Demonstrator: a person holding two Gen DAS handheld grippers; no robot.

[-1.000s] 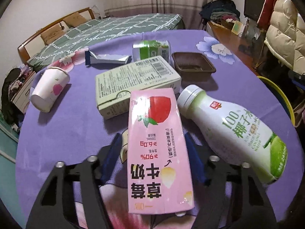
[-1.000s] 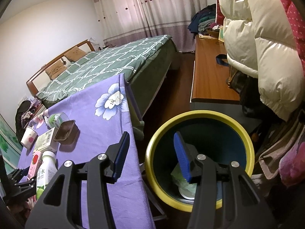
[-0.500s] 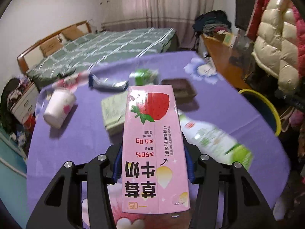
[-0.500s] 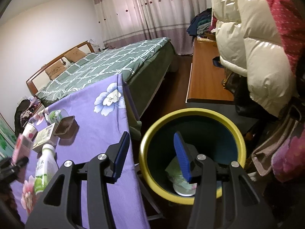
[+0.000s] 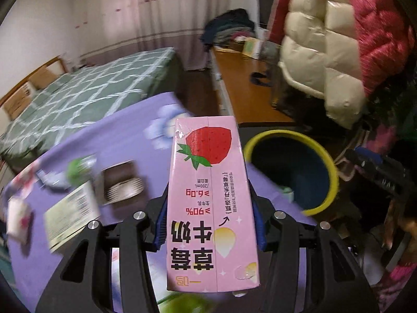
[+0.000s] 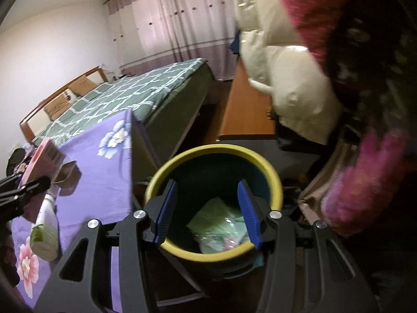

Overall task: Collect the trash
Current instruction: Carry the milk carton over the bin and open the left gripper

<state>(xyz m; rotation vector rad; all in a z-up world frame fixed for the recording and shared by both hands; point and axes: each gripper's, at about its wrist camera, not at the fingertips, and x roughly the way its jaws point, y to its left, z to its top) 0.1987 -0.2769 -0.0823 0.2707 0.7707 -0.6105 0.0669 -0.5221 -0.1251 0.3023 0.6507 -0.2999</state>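
Observation:
My left gripper (image 5: 209, 221) is shut on a pink strawberry milk carton (image 5: 211, 195), held up off the purple table near its right edge. The carton's far end points toward the yellow-rimmed bin (image 5: 289, 169) on the floor beyond that edge. In the right wrist view the same carton (image 6: 43, 164) and the left gripper show at the far left above the table. My right gripper (image 6: 207, 211) hangs open above the bin (image 6: 213, 156) with nothing between its blue pads. Crumpled greenish trash (image 6: 219, 224) lies inside the bin.
On the purple flowered tablecloth (image 5: 125, 130) lie a brown tray (image 5: 121, 182), a green-and-white box (image 5: 71, 219), a green can (image 5: 80, 167) and a paper cup (image 5: 18, 220). A white bottle (image 6: 45, 224) lies near the front. Puffy coats (image 5: 325, 60) hang right; bed behind.
The left gripper closed on the pink carton, lifted it off the table and swung it right toward the bin. The right gripper shifted so the bin now sits centred under its open jaws.

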